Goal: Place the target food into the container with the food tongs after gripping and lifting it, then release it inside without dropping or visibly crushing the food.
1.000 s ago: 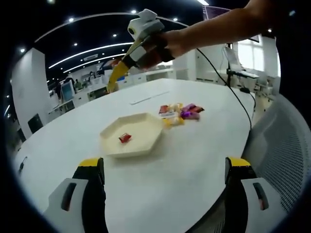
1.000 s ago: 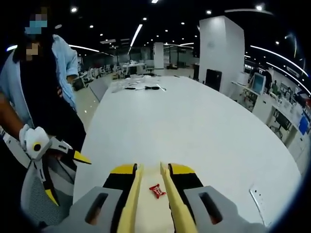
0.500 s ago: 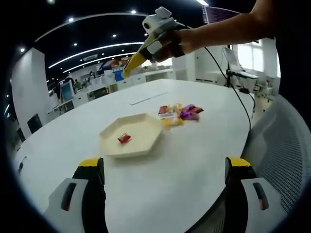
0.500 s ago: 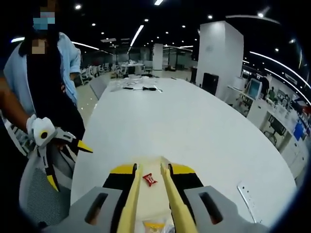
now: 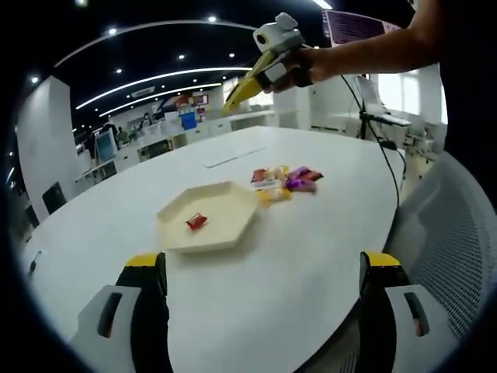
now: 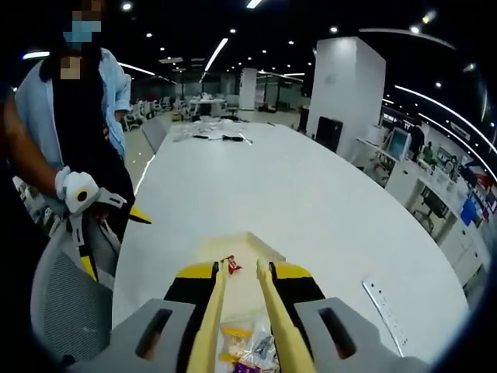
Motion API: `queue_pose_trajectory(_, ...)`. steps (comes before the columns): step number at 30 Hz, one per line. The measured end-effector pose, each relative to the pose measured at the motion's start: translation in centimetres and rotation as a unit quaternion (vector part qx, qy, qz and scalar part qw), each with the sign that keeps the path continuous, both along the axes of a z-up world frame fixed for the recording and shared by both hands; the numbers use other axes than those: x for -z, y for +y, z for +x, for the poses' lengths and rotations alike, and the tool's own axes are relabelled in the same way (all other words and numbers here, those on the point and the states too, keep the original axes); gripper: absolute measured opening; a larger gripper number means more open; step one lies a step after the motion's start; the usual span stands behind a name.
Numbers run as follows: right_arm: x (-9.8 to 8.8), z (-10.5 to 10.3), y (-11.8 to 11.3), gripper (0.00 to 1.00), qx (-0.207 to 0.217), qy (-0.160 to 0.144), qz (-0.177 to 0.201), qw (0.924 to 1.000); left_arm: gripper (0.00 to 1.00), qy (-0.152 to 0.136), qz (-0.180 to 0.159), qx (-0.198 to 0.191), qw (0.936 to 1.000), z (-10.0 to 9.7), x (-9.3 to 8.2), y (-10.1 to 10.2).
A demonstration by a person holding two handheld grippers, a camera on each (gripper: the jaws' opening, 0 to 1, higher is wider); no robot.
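A cream hexagonal tray (image 5: 221, 203) sits on the white table (image 5: 311, 256) with one red wrapped candy (image 5: 196, 222) in it. Just right of the tray lies a pile of wrapped candies (image 5: 284, 179). My left gripper (image 5: 264, 272) hangs wide open at the table's near edge, holding nothing. My right gripper (image 6: 241, 269) clasps yellow food tongs (image 6: 208, 318), whose blades stand a little apart with nothing between them. It is high in the air, with the candy pile (image 6: 245, 350) below it and the tray (image 6: 252, 247) and red candy (image 6: 230, 265) beyond. From the left gripper view, the right gripper (image 5: 272, 54) hovers far above the pile.
A person in a light shirt (image 6: 78, 101) stands at the table's edge holding the left gripper (image 6: 81, 198). A grey mesh chair (image 5: 458, 233) is at the right. A cable (image 5: 373, 140) trails over the table. Small items (image 6: 221, 138) lie at the far end.
The right gripper with the tongs has risen and drawn back from the tray, to above the candy pile. The red candy stays in the tray. The left gripper has not moved.
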State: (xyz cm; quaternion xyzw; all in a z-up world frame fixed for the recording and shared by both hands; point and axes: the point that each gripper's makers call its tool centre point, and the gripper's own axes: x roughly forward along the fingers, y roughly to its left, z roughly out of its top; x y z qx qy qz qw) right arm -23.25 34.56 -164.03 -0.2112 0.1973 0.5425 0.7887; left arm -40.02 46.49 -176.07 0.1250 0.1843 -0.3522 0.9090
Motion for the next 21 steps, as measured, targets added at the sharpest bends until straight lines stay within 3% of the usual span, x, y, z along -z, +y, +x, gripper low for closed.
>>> queue_pose_trajectory(13, 0.2, -0.8, -3.1, 0.25, 0.010, -0.008, -0.007, 0.9999, 0.99, 0.004, -0.002, 0.004, 1.0000, -0.2, 0.1, -0.1)
queue_pose_trajectory(21, 1.6, -1.0, -4.8, 0.26, 0.023, -0.004, -0.009, 0.9997, 0.99, 0.006, -0.001, 0.006, 1.0000, -0.2, 0.2, -0.2)
